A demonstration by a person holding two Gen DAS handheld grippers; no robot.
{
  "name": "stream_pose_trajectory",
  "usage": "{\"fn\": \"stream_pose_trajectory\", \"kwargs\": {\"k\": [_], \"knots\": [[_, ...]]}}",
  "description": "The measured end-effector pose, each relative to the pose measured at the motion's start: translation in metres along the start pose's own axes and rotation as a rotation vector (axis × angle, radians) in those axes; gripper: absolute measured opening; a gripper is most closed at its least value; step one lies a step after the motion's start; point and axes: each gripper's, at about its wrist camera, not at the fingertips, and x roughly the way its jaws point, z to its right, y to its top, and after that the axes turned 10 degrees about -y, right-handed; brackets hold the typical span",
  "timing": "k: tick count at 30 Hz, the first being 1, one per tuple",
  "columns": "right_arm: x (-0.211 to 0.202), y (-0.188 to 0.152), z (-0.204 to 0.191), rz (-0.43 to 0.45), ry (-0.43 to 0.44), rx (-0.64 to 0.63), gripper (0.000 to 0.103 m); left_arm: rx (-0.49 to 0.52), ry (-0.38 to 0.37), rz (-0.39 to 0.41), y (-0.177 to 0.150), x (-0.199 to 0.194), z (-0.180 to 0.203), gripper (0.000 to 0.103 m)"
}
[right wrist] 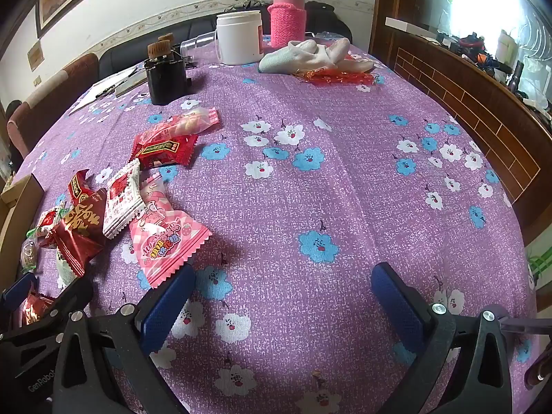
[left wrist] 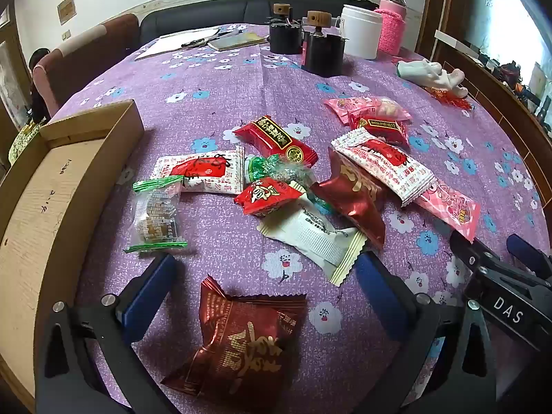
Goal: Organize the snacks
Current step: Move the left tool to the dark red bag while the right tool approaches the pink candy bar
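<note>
At my far left an open cardboard box (left wrist: 51, 186) sits on the purple flowered tablecloth (left wrist: 220, 103), nothing inside that I can see. Just right of it lies a clear packet with green ends (left wrist: 155, 215), then a white-and-red packet (left wrist: 203, 172). My left gripper (left wrist: 265, 276) hangs tilted down with its jaws spread wide, and a dark red foil snack (left wrist: 238, 341) lies on the cloth between its blue fingers (left wrist: 151, 293), untouched by either. Beyond it the pile of snacks (left wrist: 310, 179) spreads out, packets overlapping, a cream-white one (left wrist: 317, 238) nearest. A pink checked packet (right wrist: 165, 238) marks the pile's right edge, just beside my right gripper (right wrist: 283, 296). That one also stands wide open and holds nothing, only bare cloth between its fingers. Far back stand a white jar (right wrist: 239, 38) and a pink knitted bottle (right wrist: 288, 17).
</note>
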Motion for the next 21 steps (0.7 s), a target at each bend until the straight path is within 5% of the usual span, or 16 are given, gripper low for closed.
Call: {"fn": "stream_pose_trajectory", "kwargs": {"k": [21], "knots": [[0.0001, 0.0008, -0.0003, 0.0, 0.0, 0.0, 0.103, 0.043, -0.043, -0.075, -0.006, -0.0079, 0.0014, 0.103]]}}
